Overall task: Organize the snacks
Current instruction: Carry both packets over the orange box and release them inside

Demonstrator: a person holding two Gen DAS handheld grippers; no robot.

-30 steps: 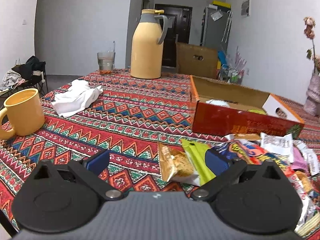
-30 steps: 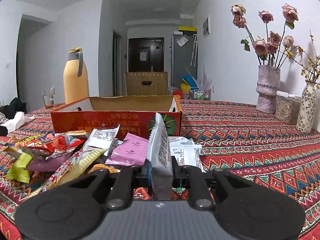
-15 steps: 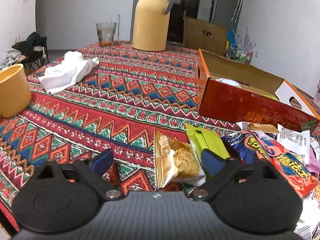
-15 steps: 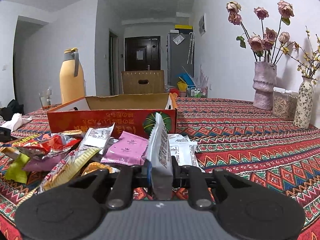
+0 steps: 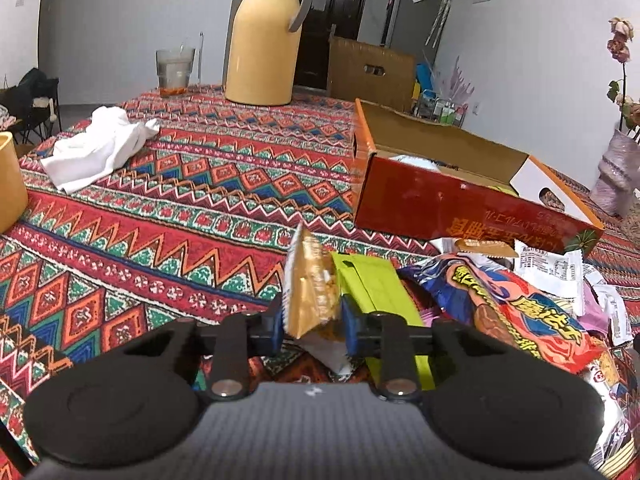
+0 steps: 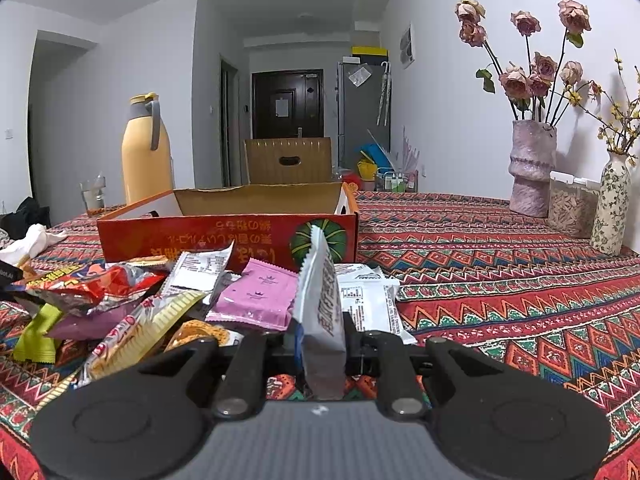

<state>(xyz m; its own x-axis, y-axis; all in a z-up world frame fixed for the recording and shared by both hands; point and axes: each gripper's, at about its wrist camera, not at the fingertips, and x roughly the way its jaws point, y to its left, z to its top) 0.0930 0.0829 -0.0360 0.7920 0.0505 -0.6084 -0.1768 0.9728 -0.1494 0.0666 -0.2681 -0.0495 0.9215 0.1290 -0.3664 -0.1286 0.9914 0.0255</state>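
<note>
My left gripper (image 5: 311,326) is shut on a gold cracker packet (image 5: 310,286), held upright just above the patterned tablecloth at the left edge of a snack pile. A green packet (image 5: 372,280) and a red-blue bag (image 5: 516,304) lie to its right. My right gripper (image 6: 320,338) is shut on a white packet (image 6: 322,304) standing on edge in front of the pile, with a pink packet (image 6: 260,294) to its left. An open red cardboard box (image 5: 460,208) stands behind the pile; it also shows in the right wrist view (image 6: 224,236).
A yellow thermos (image 5: 264,36), a glass (image 5: 174,68), a white cloth (image 5: 96,148) and a yellow mug (image 5: 10,184) stand on the table's left side. Flower vases (image 6: 532,168) and a clear jar (image 6: 570,208) stand at the right.
My left gripper has shut on the gold cracker packet, which now stands upright between the fingers, lifted slightly. My right gripper holds the white packet as before, nearly still.
</note>
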